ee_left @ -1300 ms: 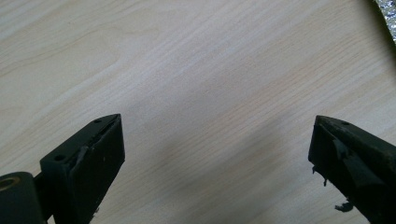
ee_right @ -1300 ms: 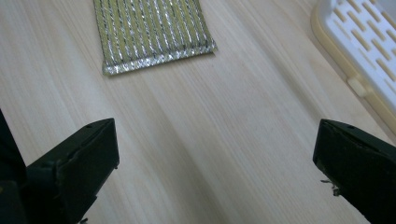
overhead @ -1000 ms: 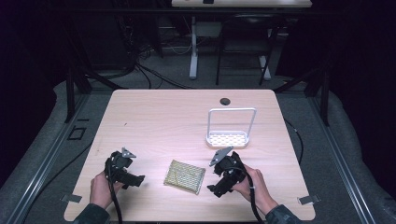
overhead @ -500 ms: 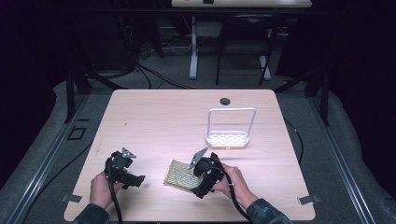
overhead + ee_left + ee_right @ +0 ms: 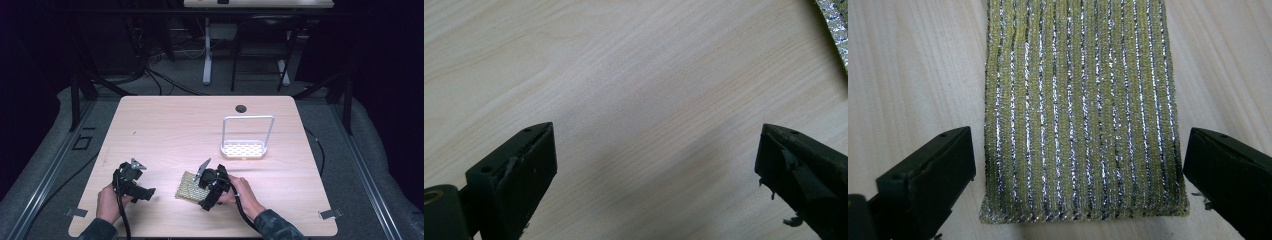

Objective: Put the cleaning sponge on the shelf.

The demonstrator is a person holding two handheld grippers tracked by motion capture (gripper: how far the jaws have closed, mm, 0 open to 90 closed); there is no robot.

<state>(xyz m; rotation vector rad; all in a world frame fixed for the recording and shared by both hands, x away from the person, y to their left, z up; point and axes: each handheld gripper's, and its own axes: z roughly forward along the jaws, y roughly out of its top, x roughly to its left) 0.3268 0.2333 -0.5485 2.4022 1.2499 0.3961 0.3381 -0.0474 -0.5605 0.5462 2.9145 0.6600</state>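
The table (image 5: 165, 125) has a pale wood-grain top with rounded corners and stands on grey floor covering in a dark room. A small black round fitting (image 5: 241, 108) sits near the far edge of the top. Behind it, dark cables lie on the floor beside the legs of a second table (image 5: 257, 4).

A white wire rack (image 5: 243, 149) stands upright on the right half of the table, with a tall loop frame and a perforated tray base. Nothing lies in the tray.

A green scouring pad (image 5: 1080, 110) with silver metallic stripes lies flat near the front edge, between the two hands. The right tool (image 5: 1078, 175) is positioned over its near end with both jaws spread wide, one on each side of the pad, not gripping it. The left tool (image 5: 654, 170) is held over bare wood to the left, jaws wide apart and holding nothing; a corner of the pad appears at the upper right of the left gripper view
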